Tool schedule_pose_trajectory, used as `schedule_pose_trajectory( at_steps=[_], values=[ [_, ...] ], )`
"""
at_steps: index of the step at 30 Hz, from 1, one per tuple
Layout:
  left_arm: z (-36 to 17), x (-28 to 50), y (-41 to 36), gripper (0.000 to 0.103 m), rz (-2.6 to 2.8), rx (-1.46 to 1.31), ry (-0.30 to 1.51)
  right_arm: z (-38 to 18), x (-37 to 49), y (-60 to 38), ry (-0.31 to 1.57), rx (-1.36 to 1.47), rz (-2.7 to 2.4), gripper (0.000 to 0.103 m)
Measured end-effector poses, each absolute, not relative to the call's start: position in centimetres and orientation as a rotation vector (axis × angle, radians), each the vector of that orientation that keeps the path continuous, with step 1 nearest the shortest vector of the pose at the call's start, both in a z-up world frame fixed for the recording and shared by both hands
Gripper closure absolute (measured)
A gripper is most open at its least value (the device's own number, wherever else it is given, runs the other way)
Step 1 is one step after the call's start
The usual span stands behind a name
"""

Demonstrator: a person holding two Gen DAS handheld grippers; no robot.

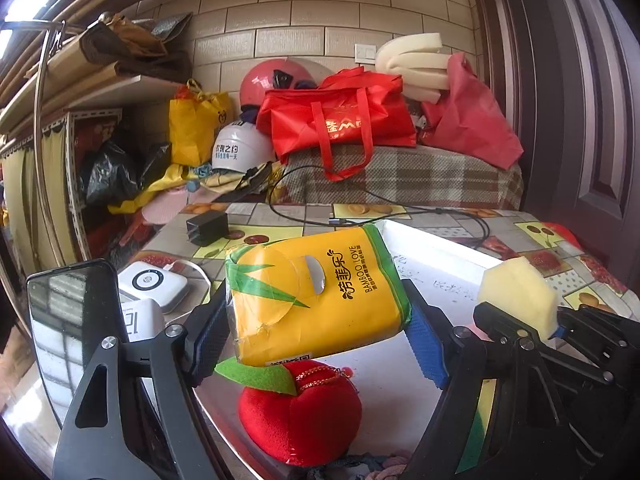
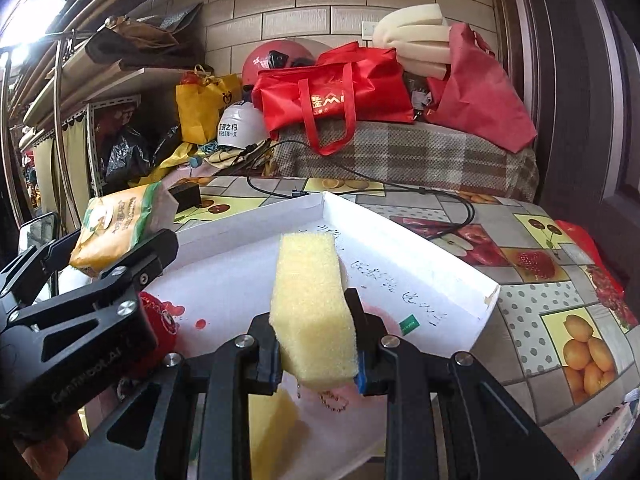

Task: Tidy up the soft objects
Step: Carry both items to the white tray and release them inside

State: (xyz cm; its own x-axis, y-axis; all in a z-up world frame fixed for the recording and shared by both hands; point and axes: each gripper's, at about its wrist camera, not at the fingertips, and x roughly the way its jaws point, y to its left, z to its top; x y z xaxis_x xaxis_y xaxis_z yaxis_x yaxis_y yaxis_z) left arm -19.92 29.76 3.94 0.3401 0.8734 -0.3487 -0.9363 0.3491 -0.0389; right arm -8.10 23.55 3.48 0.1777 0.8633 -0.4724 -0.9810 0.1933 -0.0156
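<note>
My left gripper (image 1: 316,320) is shut on a yellow tissue pack (image 1: 312,292) and holds it above a white shallow box (image 1: 440,256). A red plush apple (image 1: 300,412) with a green leaf lies in the box right under the pack. My right gripper (image 2: 316,356) is shut on a yellow sponge block (image 2: 312,312) and holds it above the same box (image 2: 400,232). The sponge also shows in the left wrist view (image 1: 516,296), and the tissue pack in the right wrist view (image 2: 120,224). Another yellow sponge (image 2: 272,428) lies in the box below my right gripper.
A phone (image 1: 72,328), white power banks (image 1: 154,284) and a black charger (image 1: 208,228) with a cable lie on the fruit-pattern tablecloth (image 2: 560,280). Red bags (image 1: 340,120), helmets and foam pile up behind the table.
</note>
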Motion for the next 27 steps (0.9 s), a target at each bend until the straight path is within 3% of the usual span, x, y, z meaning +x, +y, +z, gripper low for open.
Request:
schedule_pose_trajectory(
  at_steps=[8, 10, 11, 12, 13, 27],
  values=[
    [4.0, -19.8, 29.6, 0.021, 1.212, -0.237, 0.286, 3.6, -8.1, 23.1, 0.394, -0.339, 1.337, 0.073],
    [4.1, -20.0, 29.3, 0.021, 1.230, -0.232, 0.265, 3.6, -8.2, 23.1, 0.384, -0.343, 1.327, 0.057],
    [4.2, -20.3, 29.2, 0.015, 1.229, -0.236, 0.249, 3.6, -8.2, 23.1, 0.386, -0.345, 1.322, 0.033],
    [4.2, -20.5, 29.3, 0.008, 1.227, -0.248, 0.237, 3.5, -8.2, 23.2, 0.392, -0.349, 1.315, 0.018],
    [4.2, -20.8, 29.5, 0.000, 1.226, -0.258, 0.235, 3.6, -8.2, 23.4, 0.391, -0.351, 1.316, 0.010],
    [4.4, -21.0, 28.6, 0.000, 1.205, -0.221, 0.205, 4.1, -10.3, 22.6, 0.244, -0.377, 1.313, 0.009]
  ],
)
